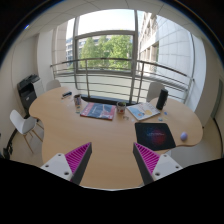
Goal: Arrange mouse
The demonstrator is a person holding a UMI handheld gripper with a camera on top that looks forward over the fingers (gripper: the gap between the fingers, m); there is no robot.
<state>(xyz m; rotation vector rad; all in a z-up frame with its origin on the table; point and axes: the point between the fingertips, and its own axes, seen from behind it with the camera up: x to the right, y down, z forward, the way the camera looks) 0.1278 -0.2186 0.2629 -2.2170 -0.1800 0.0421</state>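
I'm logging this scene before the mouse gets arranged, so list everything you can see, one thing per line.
table: one, light wood, rounded, ahead of the fingers
mouse pad: one, dark, on the table beyond one finger
mouse: one, pale, small, on the table beside the mouse pad
magazine: one, colourful, flat on the table's middle
book: one, pale cover, beside the mug
mug: one, dark, between magazine and book
cup: one, small, at the table's far side
dark upright object: one, far table edge, identity unclear
chair: one, white, beside the table
window: large, trees outside
gripper: one, pink pads, open, holding nothing
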